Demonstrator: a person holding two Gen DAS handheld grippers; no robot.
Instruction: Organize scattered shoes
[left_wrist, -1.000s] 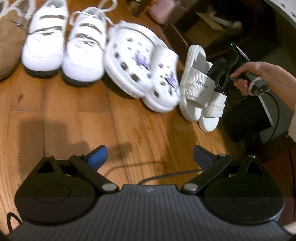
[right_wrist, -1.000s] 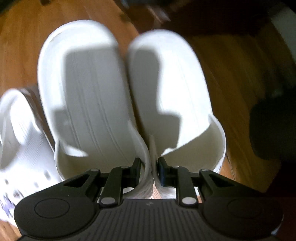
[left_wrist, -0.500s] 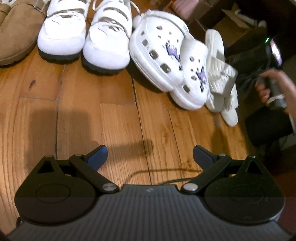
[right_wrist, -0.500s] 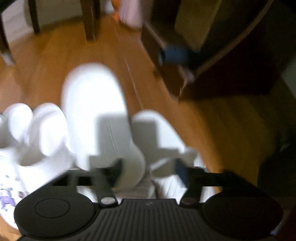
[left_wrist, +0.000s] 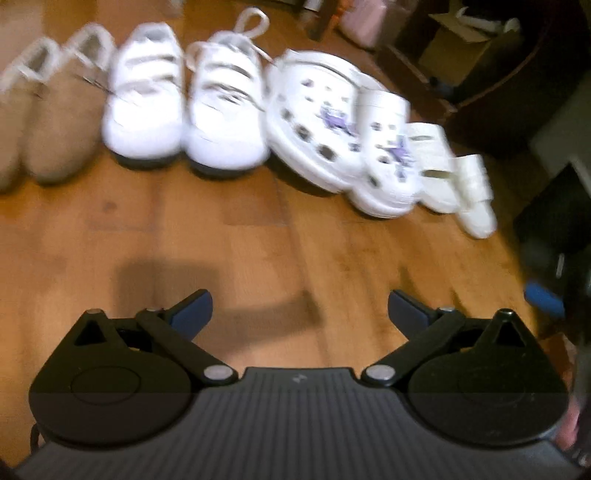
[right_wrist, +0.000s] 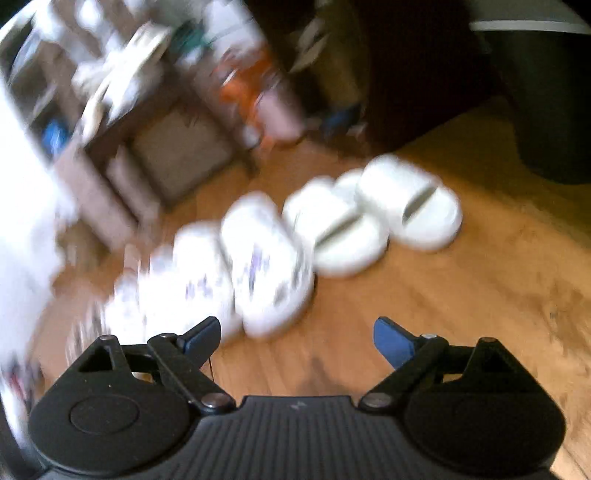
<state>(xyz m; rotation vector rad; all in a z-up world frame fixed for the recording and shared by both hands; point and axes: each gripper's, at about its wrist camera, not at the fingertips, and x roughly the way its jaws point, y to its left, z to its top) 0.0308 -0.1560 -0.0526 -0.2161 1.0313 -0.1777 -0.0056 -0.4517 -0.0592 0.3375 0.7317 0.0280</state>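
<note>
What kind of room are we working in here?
Probably a lived-in home room: wood plank floor, shoes lined up in pairs, such as white sneakers and clogs, and a cardboard box by dark furniture.

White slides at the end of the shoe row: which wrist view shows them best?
The right wrist view. The white slides sit near mid-frame, side by side on the wooden floor, blurred but unobstructed. In the left wrist view they are smaller, at the row's far right next to the clogs, equally blurred.

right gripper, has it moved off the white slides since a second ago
Yes. The right gripper was shut on the white slides; now it is open and pulled back, with bare wooden floor between it and them.
</note>
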